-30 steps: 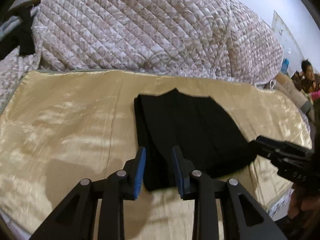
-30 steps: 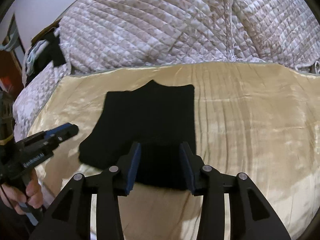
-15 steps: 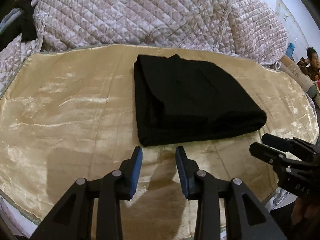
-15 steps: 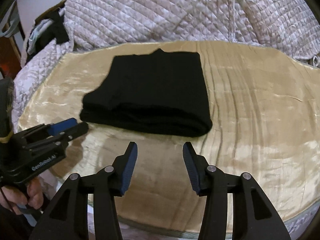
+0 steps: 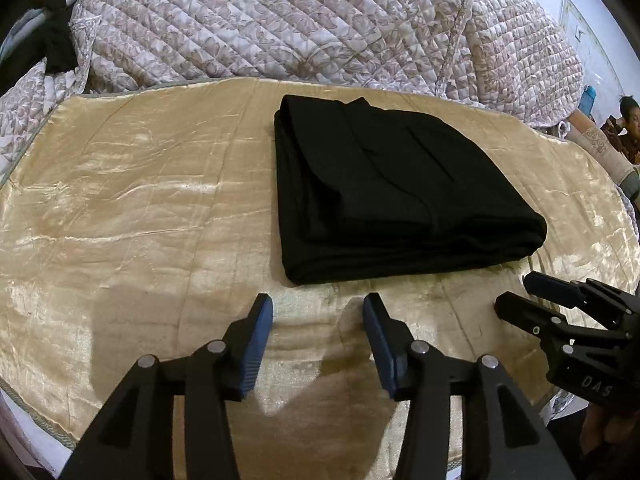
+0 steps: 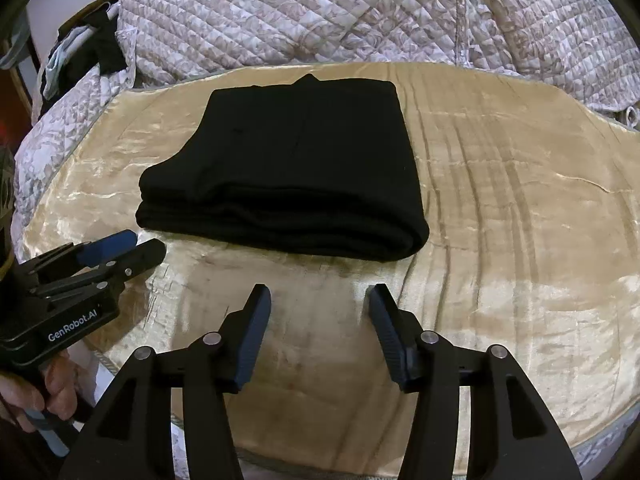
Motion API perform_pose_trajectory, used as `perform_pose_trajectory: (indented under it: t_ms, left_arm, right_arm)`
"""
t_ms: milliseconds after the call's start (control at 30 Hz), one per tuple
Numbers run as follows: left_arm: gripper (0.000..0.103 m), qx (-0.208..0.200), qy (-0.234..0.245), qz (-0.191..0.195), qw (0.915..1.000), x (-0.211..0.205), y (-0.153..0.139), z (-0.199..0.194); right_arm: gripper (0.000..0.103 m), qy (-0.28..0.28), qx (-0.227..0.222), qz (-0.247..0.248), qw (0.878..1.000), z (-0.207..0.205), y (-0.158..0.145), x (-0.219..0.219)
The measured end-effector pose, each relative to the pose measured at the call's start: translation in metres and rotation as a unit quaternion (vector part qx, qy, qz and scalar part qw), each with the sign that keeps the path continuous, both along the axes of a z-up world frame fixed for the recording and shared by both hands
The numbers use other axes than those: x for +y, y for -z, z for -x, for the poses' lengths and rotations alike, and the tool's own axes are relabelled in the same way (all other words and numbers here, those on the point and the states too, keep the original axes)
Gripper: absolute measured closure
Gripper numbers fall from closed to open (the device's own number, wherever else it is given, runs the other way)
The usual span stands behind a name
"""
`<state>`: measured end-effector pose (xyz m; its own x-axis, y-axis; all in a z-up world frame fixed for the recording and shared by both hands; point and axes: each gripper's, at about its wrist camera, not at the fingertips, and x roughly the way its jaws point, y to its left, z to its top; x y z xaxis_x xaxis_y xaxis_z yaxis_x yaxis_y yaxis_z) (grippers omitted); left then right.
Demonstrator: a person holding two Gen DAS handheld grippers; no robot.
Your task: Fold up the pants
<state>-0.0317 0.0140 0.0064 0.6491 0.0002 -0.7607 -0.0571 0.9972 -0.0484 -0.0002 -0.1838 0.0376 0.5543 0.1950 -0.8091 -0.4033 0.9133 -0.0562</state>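
Soft, floppy black knit pants [image 5: 384,196], folded thick, lie mid-way across the gold satin bed cover [image 5: 132,208] — both grippers' jaws opening, empty, just short of the pants' near fold, the likeliest hold.

Left gripper [image 5: 318,304] and right gripper [image 6: 319,294] no longer straddle the near edge of the folded black pants [image 5: 384,196]; both now sit back over bare gold bedcover [image 5: 120,208], clear of the fabric. Jaws opening wider, nothing between them. Pants lie released, flat.
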Motion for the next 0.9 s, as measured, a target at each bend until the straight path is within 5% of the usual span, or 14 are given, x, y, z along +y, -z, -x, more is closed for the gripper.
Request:
perform_pose_trajectory:
  t_ms: [900]
  left_arm:
    - [0.047, -0.004, 0.007, -0.015, 0.9999, -0.0038, 0.0040, 0.0007]
  right_arm:
    - [0.045, -0.003, -0.001, 0.005, 1.000, 0.0003, 0.0015, 0.0023]
